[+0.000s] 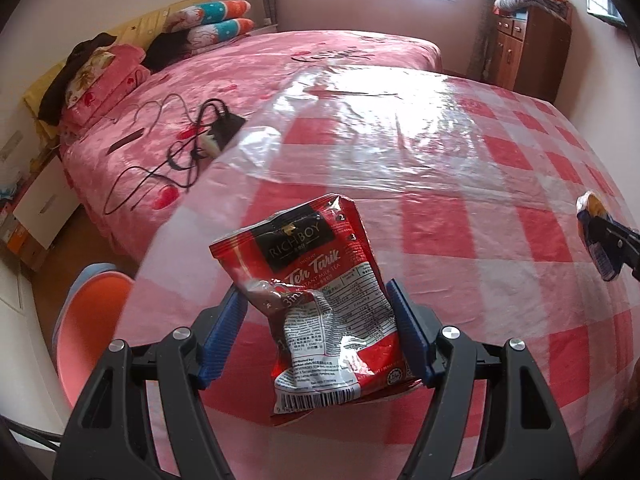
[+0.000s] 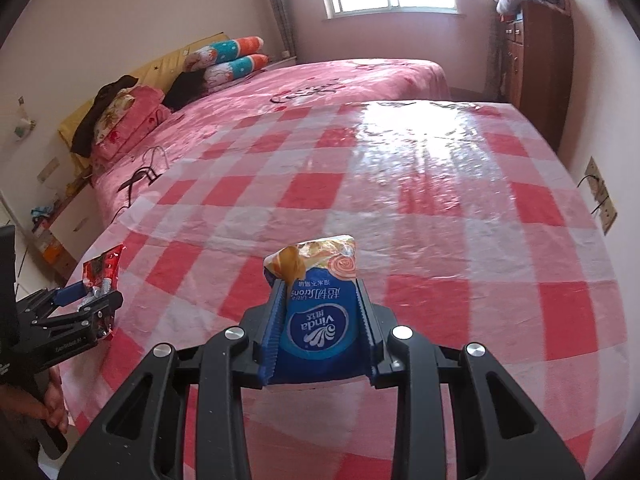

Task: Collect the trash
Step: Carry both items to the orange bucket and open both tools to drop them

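My left gripper (image 1: 318, 294) is shut on a crumpled red Teh Tarik sachet (image 1: 316, 300), held above the red-and-white checked table (image 1: 460, 232). It also shows at the left of the right wrist view, with the sachet (image 2: 102, 268) between its blue fingers. My right gripper (image 2: 320, 284) is shut on a blue Vinda tissue pack (image 2: 318, 312), held upright above the table (image 2: 440, 220). In the left wrist view the right gripper (image 1: 600, 240) shows at the far right with the tissue pack (image 1: 594, 228) in it.
A clear plastic sheet (image 1: 380, 128) covers the table. A pink bed (image 1: 224, 92) with pillows, cables and a black charger lies behind. An orange-pink chair (image 1: 88, 320) stands at the left. A wooden cabinet (image 1: 528, 48) stands at the back right.
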Motion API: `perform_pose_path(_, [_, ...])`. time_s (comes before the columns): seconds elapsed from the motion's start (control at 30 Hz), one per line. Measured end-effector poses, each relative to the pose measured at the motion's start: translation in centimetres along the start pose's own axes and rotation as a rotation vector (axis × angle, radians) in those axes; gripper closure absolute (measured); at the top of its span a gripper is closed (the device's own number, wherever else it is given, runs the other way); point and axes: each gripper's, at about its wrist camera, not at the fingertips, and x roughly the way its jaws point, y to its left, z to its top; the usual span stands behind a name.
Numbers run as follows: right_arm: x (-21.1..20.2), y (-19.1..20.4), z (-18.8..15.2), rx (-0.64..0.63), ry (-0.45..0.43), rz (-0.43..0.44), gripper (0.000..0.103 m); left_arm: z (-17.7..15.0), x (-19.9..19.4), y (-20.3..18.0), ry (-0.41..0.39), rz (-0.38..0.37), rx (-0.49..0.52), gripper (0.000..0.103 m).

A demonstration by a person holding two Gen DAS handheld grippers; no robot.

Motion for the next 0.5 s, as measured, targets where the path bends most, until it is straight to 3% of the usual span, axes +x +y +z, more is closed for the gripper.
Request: perform_pose_path(0.5, [1.7, 5.5, -0.5, -0.074, 0.066, 0.067, 0.069, -0.6, -0.9, 4.3, -0.025, 0.032, -0.034, 0.032])
